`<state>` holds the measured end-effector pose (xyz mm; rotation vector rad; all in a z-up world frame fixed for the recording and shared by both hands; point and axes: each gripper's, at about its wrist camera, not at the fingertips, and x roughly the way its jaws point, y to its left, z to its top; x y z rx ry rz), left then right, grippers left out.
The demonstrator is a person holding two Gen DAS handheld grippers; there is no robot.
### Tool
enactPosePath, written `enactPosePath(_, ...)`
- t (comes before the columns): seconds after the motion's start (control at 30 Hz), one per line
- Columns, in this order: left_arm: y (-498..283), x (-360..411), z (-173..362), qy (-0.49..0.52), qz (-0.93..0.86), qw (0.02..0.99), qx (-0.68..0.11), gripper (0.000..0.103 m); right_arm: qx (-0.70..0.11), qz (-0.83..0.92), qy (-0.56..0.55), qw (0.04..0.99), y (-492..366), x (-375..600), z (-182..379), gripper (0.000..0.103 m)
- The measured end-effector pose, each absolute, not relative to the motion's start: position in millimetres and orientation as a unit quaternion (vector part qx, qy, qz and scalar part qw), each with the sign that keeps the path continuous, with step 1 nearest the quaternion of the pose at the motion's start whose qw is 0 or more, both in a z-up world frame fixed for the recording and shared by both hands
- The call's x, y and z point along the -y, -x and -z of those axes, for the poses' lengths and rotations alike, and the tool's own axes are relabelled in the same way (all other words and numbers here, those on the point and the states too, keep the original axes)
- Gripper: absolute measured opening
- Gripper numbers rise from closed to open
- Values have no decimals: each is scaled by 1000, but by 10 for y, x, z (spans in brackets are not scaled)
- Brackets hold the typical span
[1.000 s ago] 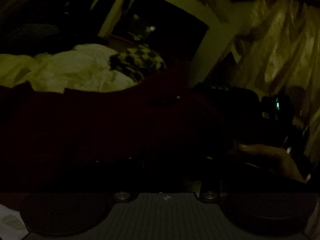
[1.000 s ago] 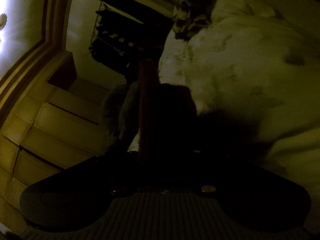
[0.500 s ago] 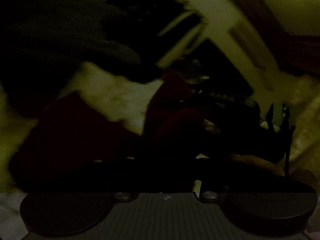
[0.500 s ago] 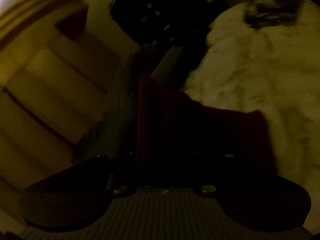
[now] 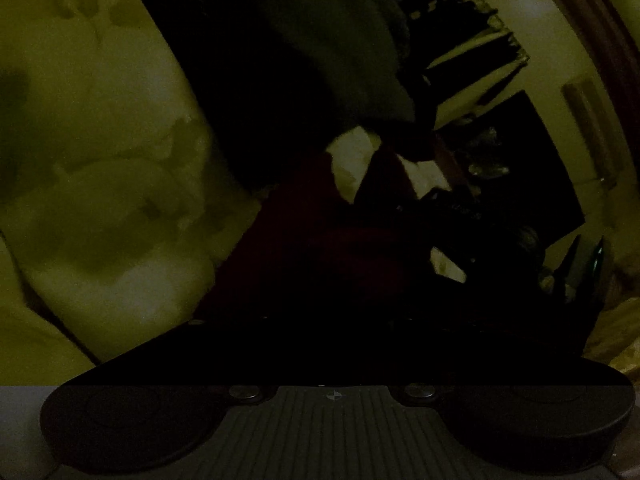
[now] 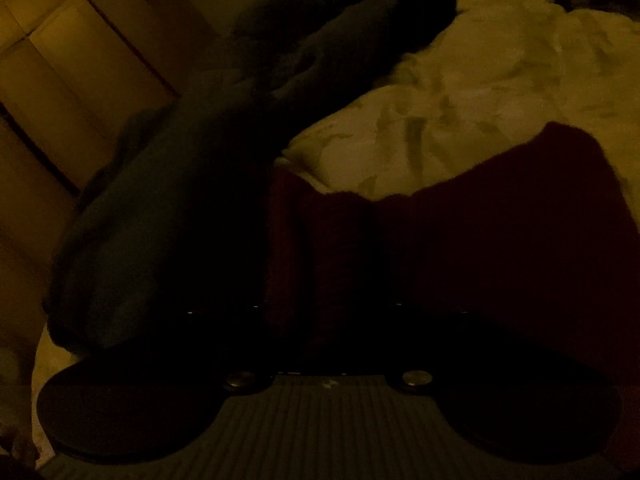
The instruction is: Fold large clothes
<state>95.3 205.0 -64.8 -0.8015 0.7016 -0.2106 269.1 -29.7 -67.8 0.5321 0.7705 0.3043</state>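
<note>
very dim room, most detail lost in shadow.

left wrist view: a dark red garment is seen in the centre of the frame, lying on a pale bed cover that fills the left half. a dark grey-green blanket is heaped at upper centre. dark shelving is made out at upper right against a pale wall. the other handheld tool, with a small green light, is seen at the right edge. the left gripper is lost in blackness at lower centre; its jaws have just been opening, but whether cloth is between them cannot be told from the frame.

right wrist view: the red garment is spread across the centre and right of the frame, over the pale bed cover, which runs to the upper right. the blanket is draped from upper centre down to the lower left. wooden panelling is seen at upper left. the right gripper sits at lower centre with folds of the red cloth directly ahead of it; its jaws have just been opening, and the fingers are too dark for a clamp on the cloth to be confirmed or ruled out.
</note>
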Motion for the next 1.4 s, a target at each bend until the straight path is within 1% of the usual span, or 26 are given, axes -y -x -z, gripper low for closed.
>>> enactPosePath(0.03, -953, -2070, 632, 382, 90, 855, -339, 100, -369, -153, -261, 879, -2687, 296, 681, 53)
enactPosePath(0.07, -929, -2089, 627, 383, 81, 855, -340, 101, -364, -162, -275, 875, -2676, 316, 690, 68)
enactPosePath(0.13, -925, -2152, 608, 388, 75, 853, -340, 101, -345, -195, -343, 852, -2636, 401, 732, 83)
enactPosePath(0.2, -934, -2181, 617, 395, 77, 849, -344, 101, -344, -204, -392, 828, -2594, 490, 782, 82)
enactPosePath(0.3, -929, -2152, 612, 387, 71, 852, -346, 103, -341, -213, -410, 819, -2503, 618, 723, 81)
enactPosePath(0.4, -887, -2148, 555, 359, 55, 868, -339, 103, -335, -221, -424, 812, -2375, 809, 629, 81)
enactPosePath(0.57, -840, -2150, 341, 273, -24, 909, -314, 103, -340, -214, -375, 835, -2112, 1123, 449, 86)
enactPosePath(0.67, -761, -2103, 154, 224, -47, 933, -279, 103, -339, -210, -337, 853, -1904, 1272, 388, 86)
enactPosePath(0.8, -697, -1841, -32, 167, -5, 952, -256, 103, -330, -200, -305, 870, -1627, 1396, 410, 86)
enactPosePath(0.93, -664, -1548, -59, 166, 96, 952, -237, 103, -299, -189, -265, 897, -1411, 1354, 419, 85)
enactPosePath(1.03, -738, -1390, 34, 164, 137, 947, -239, 103, -267, -180, -266, 909, -1302, 1366, 381, 80)
enactPosePath(1.07, -790, -1350, 103, 159, 139, 946, -246, 103, -271, -185, -266, 906, -1312, 1366, 384, 76)
enactPosePath(1.13, -908, -1313, 259, 149, 130, 940, -277, 100, -289, -196, -257, 901, -1358, 1322, 429, 70)
enactPosePath(1.17, -966, -1339, 359, 151, 117, 937, -292, 97, -302, -199, -245, 900, -1371, 1288, 467, 70)
enactPosePath(1.2, -1011, -1386, 437, 160, 104, 933, -306, 90, -313, -200, -233, 899, -1393, 1242, 511, 70)
enactPosePath(1.3, -1090, -1550, 549, 190, 99, 920, -329, 91, -324, -196, -208, 902, -1405, 1136, 638, 68)
enactPosePath(1.4, -1032, -1526, 551, 175, 95, 922, -332, 90, -328, -195, -191, 904, -1397, 1061, 678, 69)
